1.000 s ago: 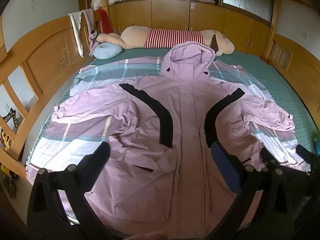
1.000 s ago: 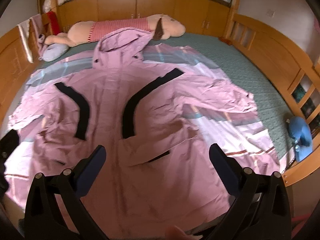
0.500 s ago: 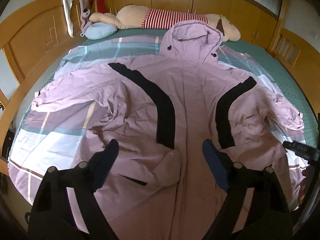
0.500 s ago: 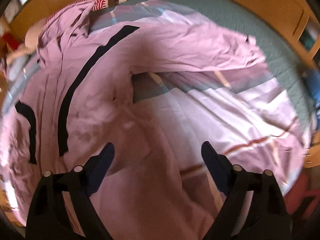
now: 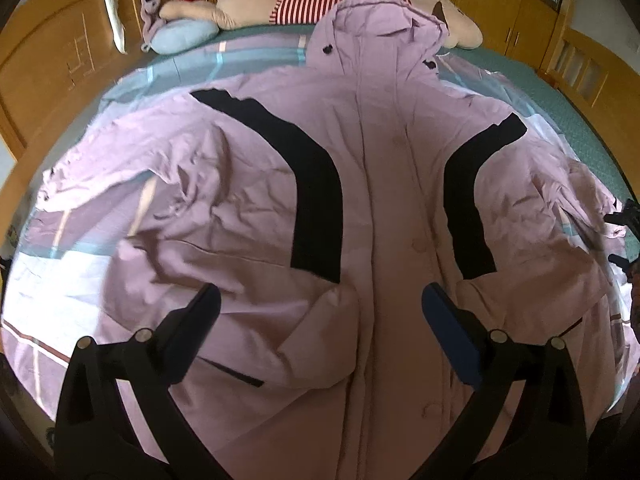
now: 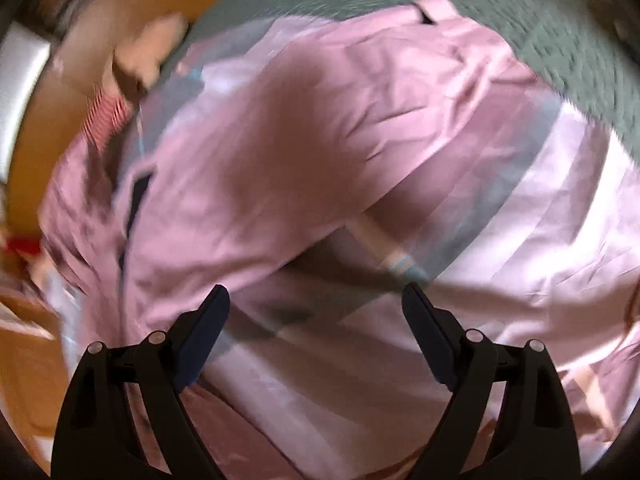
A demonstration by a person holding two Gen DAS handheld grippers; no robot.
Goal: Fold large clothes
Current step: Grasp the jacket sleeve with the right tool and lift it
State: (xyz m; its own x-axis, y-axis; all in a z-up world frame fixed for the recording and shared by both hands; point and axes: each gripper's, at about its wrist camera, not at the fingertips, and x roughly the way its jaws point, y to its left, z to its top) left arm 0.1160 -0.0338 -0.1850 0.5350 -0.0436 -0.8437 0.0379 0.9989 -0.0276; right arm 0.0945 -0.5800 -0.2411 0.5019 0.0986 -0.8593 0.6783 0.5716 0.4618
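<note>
A pink hooded jacket with two curved black bands lies front up and spread flat on the bed, hood at the far end. My left gripper hovers over its lower front, jaws opening, nothing between them. The right wrist view is blurred by motion. It shows the jacket's right sleeve running up to the cuff at the top. My right gripper stands open above the striped sheet, just below that sleeve, holding nothing. At the right edge of the left wrist view, dark gripper parts show beside the sleeve end.
A long plush toy in a red-striped top and a blue cushion lie at the head of the bed. Wooden bed rails enclose the sides. A plaid sheet lies under the jacket on a green mattress cover.
My left gripper has sunk closer to the jacket's front. My right gripper has swung right and rolled, from over the jacket's body to the sheet beside the right sleeve.
</note>
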